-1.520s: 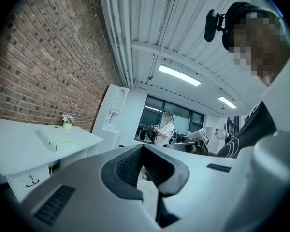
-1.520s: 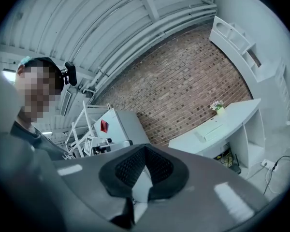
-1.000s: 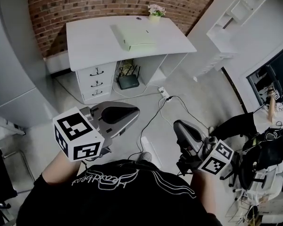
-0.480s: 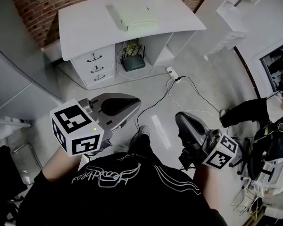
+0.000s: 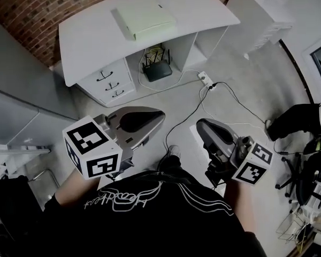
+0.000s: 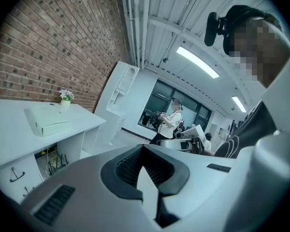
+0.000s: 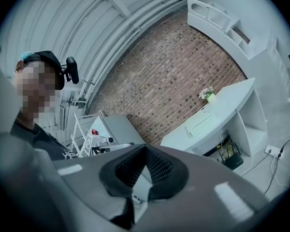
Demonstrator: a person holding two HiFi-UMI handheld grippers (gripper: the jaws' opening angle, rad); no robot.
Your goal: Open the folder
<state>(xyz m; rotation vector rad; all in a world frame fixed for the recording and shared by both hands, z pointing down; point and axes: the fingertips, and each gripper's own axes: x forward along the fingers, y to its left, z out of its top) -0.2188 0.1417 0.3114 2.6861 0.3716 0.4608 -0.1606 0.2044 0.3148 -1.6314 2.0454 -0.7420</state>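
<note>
A pale green folder lies closed on the white desk, far ahead of both grippers. It shows small in the left gripper view, folder, and in the right gripper view, folder. My left gripper is held close to my body over the floor, its jaws shut with nothing between them; the pads meet in its own view. My right gripper hangs beside it at the same height, also shut and empty. Neither gripper is near the desk.
Under the desk stand a drawer unit and a black router. A power strip with cables lies on the floor ahead. A small flower pot sits on the desk. A person stands far off; chairs are at right.
The desk and folder have slid toward the top of the head view and grown larger. Both grippers stay shut and low in front of my body.
</note>
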